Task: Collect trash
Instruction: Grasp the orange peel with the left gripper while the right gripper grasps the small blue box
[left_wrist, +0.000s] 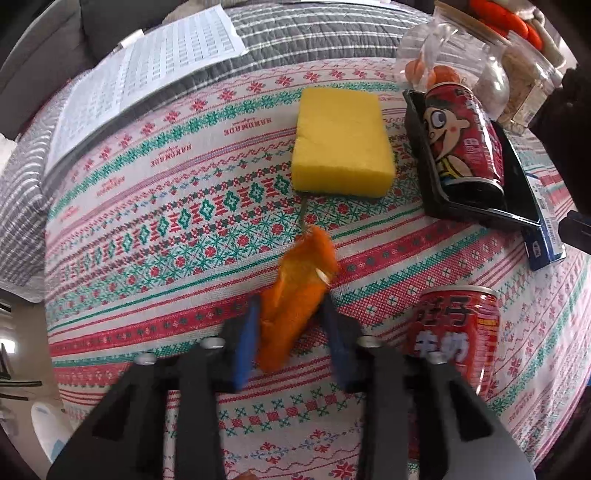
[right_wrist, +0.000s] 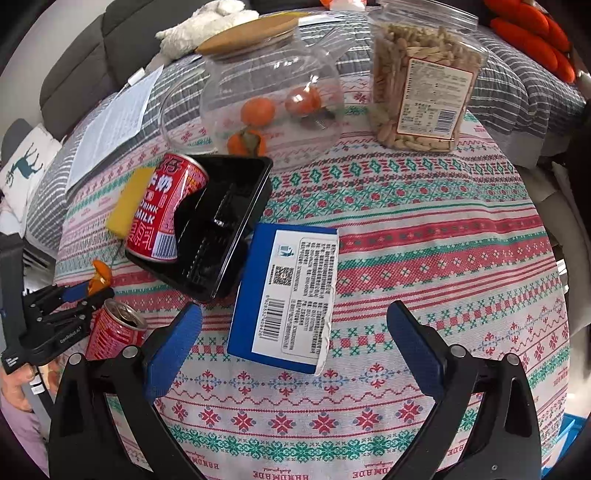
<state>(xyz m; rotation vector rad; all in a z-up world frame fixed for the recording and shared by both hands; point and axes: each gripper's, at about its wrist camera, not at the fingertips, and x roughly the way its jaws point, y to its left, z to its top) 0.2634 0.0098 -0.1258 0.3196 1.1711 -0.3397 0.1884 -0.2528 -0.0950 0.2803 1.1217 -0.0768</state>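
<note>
L tongs (left_wrist: 291, 314) pinch orange peel (left_wrist: 295, 291) just off desk (left_wrist: 147, 221). R tongs (right_wrist: 295, 343) wide, box (right_wrist: 284, 295) between pads, untouched. Step: peel pickup. Next: lift, carry to tray (right_wrist: 221, 229) ahead of R tongs.

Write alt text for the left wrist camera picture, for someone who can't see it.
The left gripper closes its blue pads on a piece of orange peel over a patterned tablecloth. Beyond lies a yellow sponge, with one red can lying in a black tray and another red can standing at right.
</note>
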